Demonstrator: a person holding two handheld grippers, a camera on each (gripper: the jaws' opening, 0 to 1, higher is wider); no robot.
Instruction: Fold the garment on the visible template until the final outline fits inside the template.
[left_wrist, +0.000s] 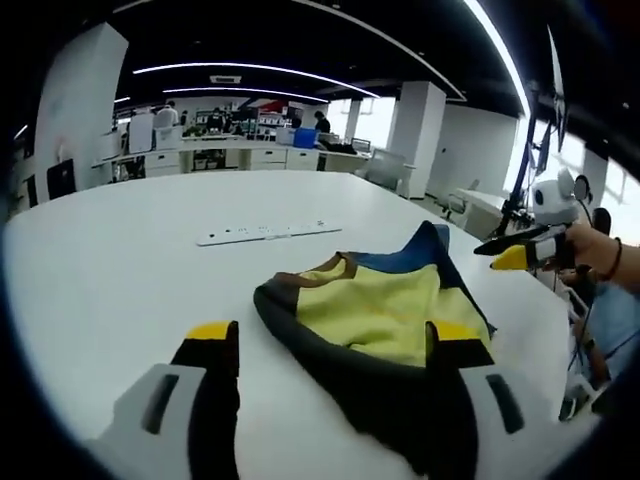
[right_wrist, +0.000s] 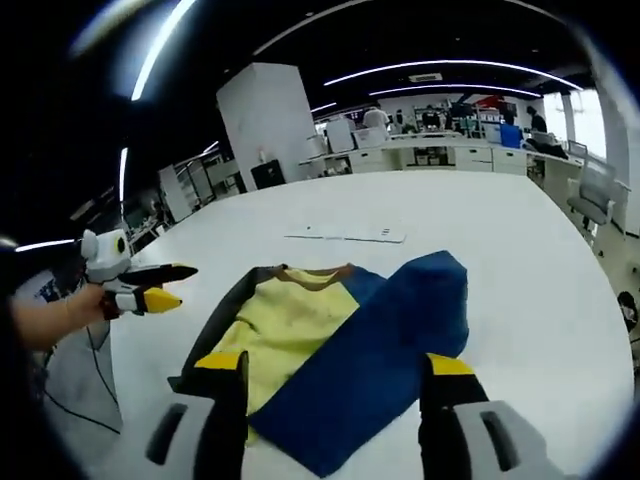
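Right gripper view has both grippers (right_wrist: 335, 385) (left_wrist: 330, 350) open over the garment (right_wrist: 340, 340); a sloppy grab could bunch it.

black yellow-tipped tool (left_wrist: 335, 345), dark wristband (left_wrist: 614, 258)

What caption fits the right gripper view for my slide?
Right gripper open above a partly folded yellow-and-blue garment on the white table; left gripper off to the side.

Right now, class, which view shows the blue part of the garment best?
The right gripper view: the blue part lies broad and unobstructed across the yellow panel. In the left gripper view, the blue part shows as a narrow strip behind the yellow.
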